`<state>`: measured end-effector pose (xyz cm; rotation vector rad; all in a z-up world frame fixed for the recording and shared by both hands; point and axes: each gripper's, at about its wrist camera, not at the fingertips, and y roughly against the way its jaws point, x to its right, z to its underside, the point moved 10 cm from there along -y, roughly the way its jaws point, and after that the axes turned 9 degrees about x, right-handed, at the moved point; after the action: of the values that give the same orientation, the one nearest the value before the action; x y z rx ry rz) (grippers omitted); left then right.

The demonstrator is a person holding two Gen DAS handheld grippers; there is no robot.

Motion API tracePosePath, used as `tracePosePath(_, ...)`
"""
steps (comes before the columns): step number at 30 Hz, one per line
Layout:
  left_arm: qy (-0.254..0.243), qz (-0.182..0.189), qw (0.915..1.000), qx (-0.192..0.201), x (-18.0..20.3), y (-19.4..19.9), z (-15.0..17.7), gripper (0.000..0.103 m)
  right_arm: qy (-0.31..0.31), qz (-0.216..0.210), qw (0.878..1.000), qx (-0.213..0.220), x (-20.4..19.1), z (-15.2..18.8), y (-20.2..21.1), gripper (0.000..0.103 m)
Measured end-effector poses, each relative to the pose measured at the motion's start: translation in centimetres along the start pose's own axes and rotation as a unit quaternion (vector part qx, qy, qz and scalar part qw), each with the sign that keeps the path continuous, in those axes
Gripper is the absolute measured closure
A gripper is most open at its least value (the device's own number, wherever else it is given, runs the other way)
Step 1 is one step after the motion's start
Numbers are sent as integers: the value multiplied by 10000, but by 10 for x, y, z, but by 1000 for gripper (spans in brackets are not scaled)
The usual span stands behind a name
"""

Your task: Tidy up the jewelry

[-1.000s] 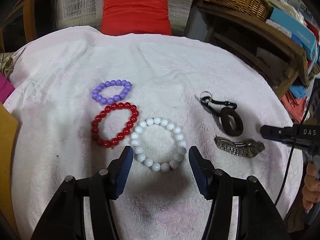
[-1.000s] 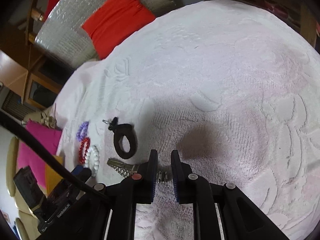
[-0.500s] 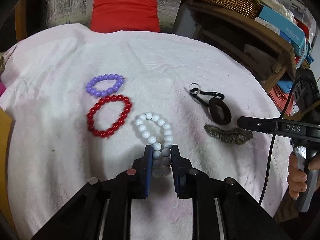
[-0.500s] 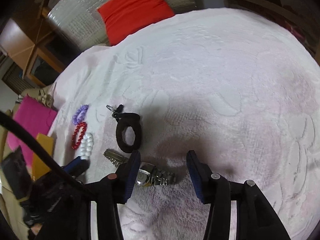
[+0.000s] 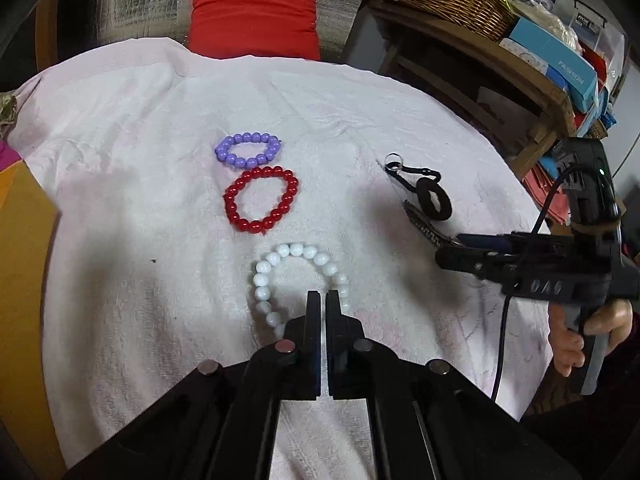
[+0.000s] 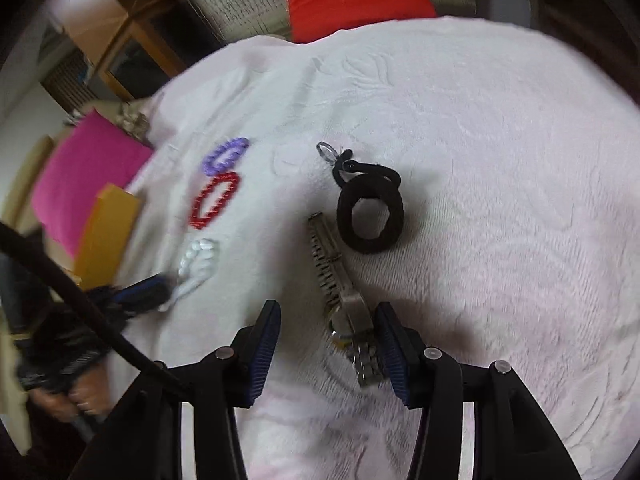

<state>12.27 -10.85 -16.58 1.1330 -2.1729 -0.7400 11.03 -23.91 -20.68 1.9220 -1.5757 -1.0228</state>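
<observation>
Two grippers are at work on a white cloth with jewelry on it.

Low in the middle of the left wrist view, the left gripper has its jaws pressed tight together. The white bead bracelet curves up from them like an arch. Its near end runs right up to the jaw tips, but whether a bead or the string is pinched I cannot tell. Above it lies the red bead bracelet, and above that the purple bead bracelet. The three make a line up the middle of the frame.

Low in the right wrist view, the right gripper has its jaws about half way apart. The metal watch lies between them, close to the right pad, with room left on the other side. The pads do not squeeze it yet. Just above the watch, in the middle of the frame, sit the black hair tie and a small ring on a black cord.

To do this step well, I think the right gripper should slide a little to the right, so the watch sits in the middle. Then it should close slowly on the thick part of the watch, not the thin band, which could slip or bend. The left gripper should lift gently, so the beads do not drag the red ones.
</observation>
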Motion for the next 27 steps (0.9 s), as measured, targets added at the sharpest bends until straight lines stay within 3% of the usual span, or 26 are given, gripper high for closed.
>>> tracePosePath(2,-13,-83,10000,-16,-4,0,1,103,384,296,9988,25,-6,3,-4,61)
tracePosePath(3,16,-87,10000,-39,-6,-2,1,103,501,462,9977,-1,-5,2,-8,75)
tracePosePath(8,184,-145,9996,-147,-15,-2,2,101,461,553,9974,26,-1,-6,-7,75)
tracePosePath(13,232,4,9997,-95,-9,0,2,99,-320,22,9995,64,-2,-17,-2,75)
tracePosePath(14,195,-19,9998,-90,-7,-1,2,88,-466,-108,9988,66,-3,-18,0,75)
tracePosePath(15,182,-48,9998,-94,-7,-2,2,66,-715,-316,9969,57,-1,-19,1,75)
tracePosePath(17,183,-97,9998,-37,-6,-5,0,48,-1049,-576,9928,29,1,-19,3,75)
tracePosePath(21,96,-78,9999,18,3,-11,-2,48,-1483,-837,9854,-9,8,-18,3,75)
tracePosePath(27,-6,-440,9990,-110,-4,-35,-2,48,-1586,-798,9840,-118,9,-13,-4,75)
